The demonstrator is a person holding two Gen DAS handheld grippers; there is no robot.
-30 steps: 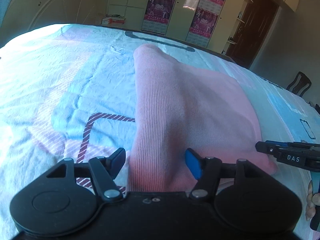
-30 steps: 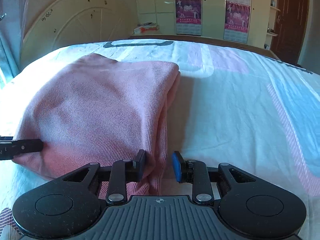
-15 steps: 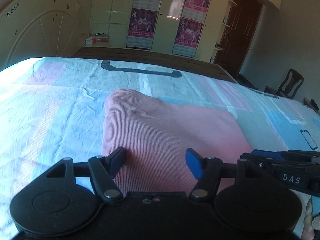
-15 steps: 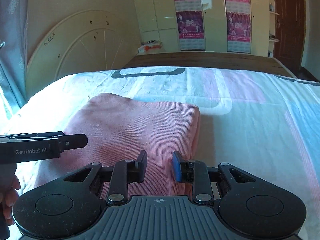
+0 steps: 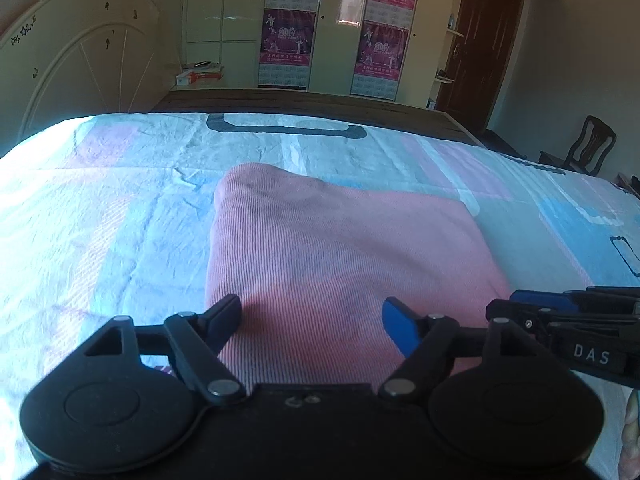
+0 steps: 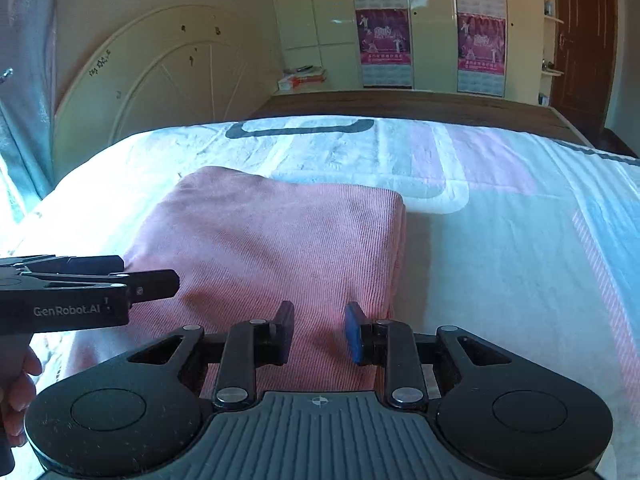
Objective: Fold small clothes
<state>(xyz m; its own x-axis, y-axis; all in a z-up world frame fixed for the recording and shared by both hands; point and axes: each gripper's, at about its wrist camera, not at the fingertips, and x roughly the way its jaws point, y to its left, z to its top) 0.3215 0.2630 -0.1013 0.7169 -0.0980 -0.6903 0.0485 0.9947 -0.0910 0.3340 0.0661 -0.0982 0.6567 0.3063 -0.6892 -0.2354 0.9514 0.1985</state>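
Bedroom scene: bed sheet [image 5: 120, 216] with pastel blue/pink/white blocks covers the bed, cream arched headboard [image 5: 80, 68] leaning at the far-left wall, wardrobe doors with magenta calendar posters [image 5: 286, 36] behind the bed, dark wooden door [image 5: 484, 44] to the right of the wardrobe, wooden chair [image 5: 592, 148] beyond the bed's right edge.

Task item: pink ribbed knit garment [image 5: 344, 264], folded into a rough rectangle, lying flat on the sheet, near side of the bed. Relative to the garment:
- left gripper [image 5: 312, 322] over its near-left part; jaws wide apart, black fingertip near the garment's left edge, blue fingertip over the middle. Nothing clamped between them. Whether the tips touch the fabric: cannot tell.
- right gripper [image 6: 320, 332] over its near-right part, just inside the right folded edge; jaws apart with a narrower gap than the left, cloth visible through the gap, not pinched.
- Each gripper shows in the other's view: the right one enters the left wrist view from the right edge at the garment's near-right corner, the left one enters the right wrist view from the left edge at the garment's left side.
- far-left corner of the garment bulges up slightly; right edge shows stacked layers.

Red-and-white box [image 6: 304, 78] sits on the ledge beyond the garment, near the wardrobe.
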